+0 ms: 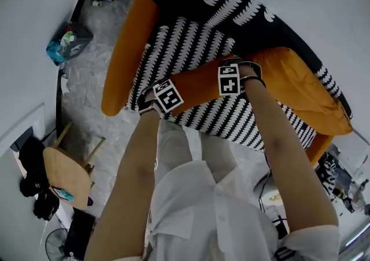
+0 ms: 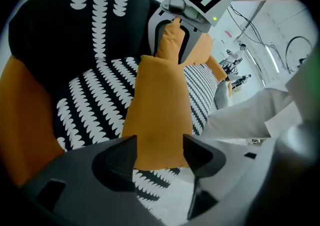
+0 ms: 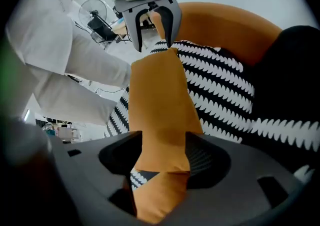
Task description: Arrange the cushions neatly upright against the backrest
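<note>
Orange cushion (image 1: 199, 85) looks soft and light; I would grip its ends, where left gripper (image 2: 159, 140) and right gripper (image 3: 164, 137) jaws stand open around it.

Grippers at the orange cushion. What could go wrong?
1. Both the left gripper and right gripper stand open astride the ends of the orange cushion; closing on edge fabric alone may let it slip.
2. Its end at the left gripper lies near the front edge of the seat; a slip could send it off.
</note>
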### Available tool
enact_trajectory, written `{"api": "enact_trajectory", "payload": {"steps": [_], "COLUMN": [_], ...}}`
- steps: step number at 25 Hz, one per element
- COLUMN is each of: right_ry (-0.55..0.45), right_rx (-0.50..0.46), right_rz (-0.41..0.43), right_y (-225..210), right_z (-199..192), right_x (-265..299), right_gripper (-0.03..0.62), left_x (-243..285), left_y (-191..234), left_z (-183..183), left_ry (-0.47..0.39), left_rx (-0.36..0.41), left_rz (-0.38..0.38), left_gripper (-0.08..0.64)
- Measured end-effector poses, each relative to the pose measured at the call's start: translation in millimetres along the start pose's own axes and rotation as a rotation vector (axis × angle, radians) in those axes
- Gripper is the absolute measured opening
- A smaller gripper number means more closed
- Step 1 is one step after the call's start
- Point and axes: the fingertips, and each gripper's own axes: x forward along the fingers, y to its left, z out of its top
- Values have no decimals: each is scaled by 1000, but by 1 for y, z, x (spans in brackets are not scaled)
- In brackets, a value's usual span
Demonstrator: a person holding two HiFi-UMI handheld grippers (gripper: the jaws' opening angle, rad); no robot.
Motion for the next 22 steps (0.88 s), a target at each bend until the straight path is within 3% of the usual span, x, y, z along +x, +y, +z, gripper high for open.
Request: {"api": "enact_trajectory", "payload": {"steps": [3,7,11,14,19,22], "right_ry": [19,13,1,-2,29,14], "right_rx": [-27,-24,-13,-8,28,88], "right_rz": [34,83,87,68,-6,-70], "right_y": [-9,-2,5,15,29,39], "right_z": [1,-4,-5,-7,-3,3], "right_x": [18,43,56,57,52,46], "right_gripper": [262,267,260,217,75,44], "left_x": [16,43,54,54,42,34], "left_y": [5,-2,-6,-16,-24,-26], "left_z": [8,7,3,2,-3,-9], "left_ry": [0,64,84,100,177,219], "left_rx": [6,53,91,127,159,170], "left_rz": [-25,-27,-18,-1,-11,10], "left_gripper": [285,287,274,214,35,20]}}
